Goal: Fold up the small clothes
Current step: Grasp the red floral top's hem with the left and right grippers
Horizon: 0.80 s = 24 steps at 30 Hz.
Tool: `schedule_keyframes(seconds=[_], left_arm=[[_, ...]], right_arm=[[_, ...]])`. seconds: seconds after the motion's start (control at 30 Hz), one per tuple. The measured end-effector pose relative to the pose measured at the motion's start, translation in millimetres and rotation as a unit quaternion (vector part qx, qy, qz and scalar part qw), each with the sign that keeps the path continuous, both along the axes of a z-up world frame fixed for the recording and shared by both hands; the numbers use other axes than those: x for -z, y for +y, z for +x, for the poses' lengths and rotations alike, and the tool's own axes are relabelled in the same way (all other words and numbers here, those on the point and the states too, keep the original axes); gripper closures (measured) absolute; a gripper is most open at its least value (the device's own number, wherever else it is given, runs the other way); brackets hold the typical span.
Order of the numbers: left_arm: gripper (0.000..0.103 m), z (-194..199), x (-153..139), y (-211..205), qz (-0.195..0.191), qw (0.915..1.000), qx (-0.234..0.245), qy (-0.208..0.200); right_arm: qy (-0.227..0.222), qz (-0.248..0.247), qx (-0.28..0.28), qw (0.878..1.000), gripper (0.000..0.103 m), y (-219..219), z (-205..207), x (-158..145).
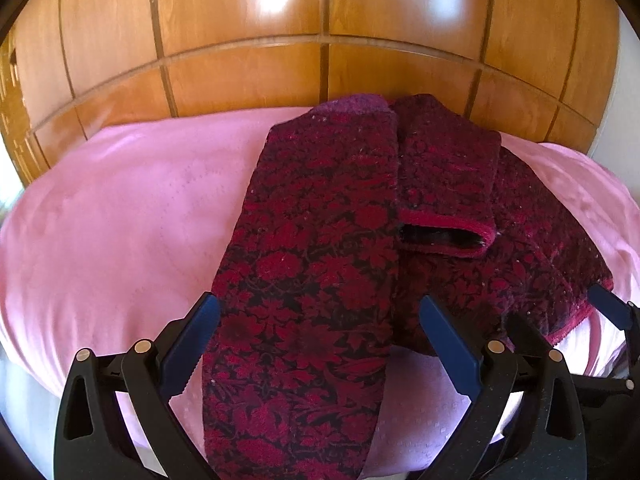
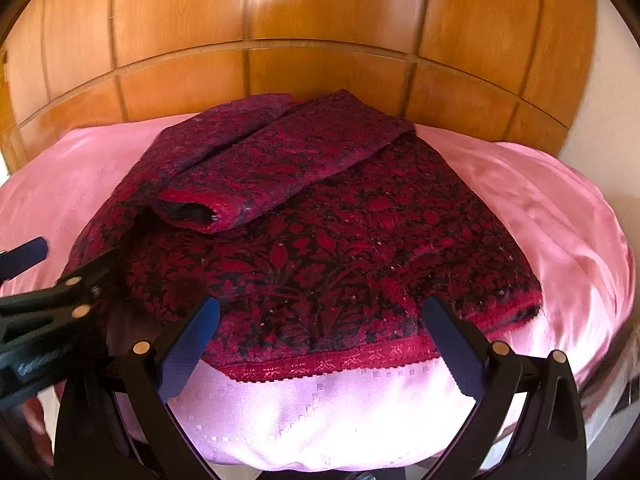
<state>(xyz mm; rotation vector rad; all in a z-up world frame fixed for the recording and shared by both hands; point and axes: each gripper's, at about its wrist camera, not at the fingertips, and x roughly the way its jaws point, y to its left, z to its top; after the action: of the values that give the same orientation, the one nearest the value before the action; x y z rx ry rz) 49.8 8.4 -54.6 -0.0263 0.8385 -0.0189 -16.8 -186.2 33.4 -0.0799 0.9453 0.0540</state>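
Item: red-and-black floral garment (image 2: pixel 320 240), lying on a bed under a pink cover (image 2: pixel 540 216), near its front edge, with one sleeve (image 2: pixel 256 176) folded across the body and its open cuff pointing toward the left side. In the left wrist view a long panel of the garment (image 1: pixel 304 280) is running from the far end down between the fingers of the left gripper (image 1: pixel 316 340), reaching past the bed's front edge.

Grippers: left gripper is standing wide open, straddling that panel without pinching it; right gripper (image 2: pixel 320 344) is also standing wide, hovering just above the trimmed hem (image 2: pixel 320 364) — holding nothing.

Step in hand, by judgement: the side-and-sleeve fold is partly done, and the hanging panel is awaiting its turn. The next move is likely calling for both grippers closing on the near edge and carrying it toward the collar end.

Surroundings: glossy wooden panelling (image 2: pixel 320 12) is standing behind the bed. The left gripper (image 2: pixel 48 300) is crowding the garment's left corner in the right wrist view — a possible clash between tools; the slippery-looking cover may be letting the cloth slide
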Motion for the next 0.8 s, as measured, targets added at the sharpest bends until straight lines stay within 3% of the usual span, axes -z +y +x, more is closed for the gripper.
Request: schedule_keyframes(seconds=[0.17,0.23,0.4,0.5,0.6,0.63,0.67,0.7,0.73,0.8], left_arm=[[0.018,12,9,8,-0.01,0.9995,0.016,0.027],[0.018,11,8,9,-0.023,0.9992,0.02,0.025],[0.019,11,12,0,0.008,0.9992,0.036,0.019],[0.038,11,17,5,-0.02,0.9981,0.051,0.031],[0.062,9,13,14,-0.051,0.9964,0.063,0.026],[0.07,9,11,17,-0.06,0.9957,0.066,0.026],[0.077,8,8,27,-0.082,0.994,0.068,0.025],[0.079,9,5,32,-0.095,0.9928,0.069,0.025],[0.084,11,2,41,-0.109,0.9914,0.069,0.024],[0.086,15,-8,58,-0.122,0.9905,0.061,0.012]], right_arm=[[-0.016,0.053,-0.025,0.998,0.002,-24,7,-17],[-0.03,0.058,-0.024,0.998,0.003,-33,14,-26],[0.025,0.167,-0.026,0.985,0.021,-49,58,-22],[0.087,0.243,-0.039,0.965,0.032,-41,95,0],[0.128,0.273,-0.068,0.951,0.04,-17,121,22],[0.14,0.269,-0.075,0.95,0.045,-7,128,29],[0.149,0.259,-0.078,0.951,0.056,2,134,35],[0.15,0.245,-0.084,0.954,0.064,10,140,37],[0.144,0.233,-0.088,0.958,0.078,13,143,36],[0.113,0.218,-0.103,0.964,0.087,15,147,18]])
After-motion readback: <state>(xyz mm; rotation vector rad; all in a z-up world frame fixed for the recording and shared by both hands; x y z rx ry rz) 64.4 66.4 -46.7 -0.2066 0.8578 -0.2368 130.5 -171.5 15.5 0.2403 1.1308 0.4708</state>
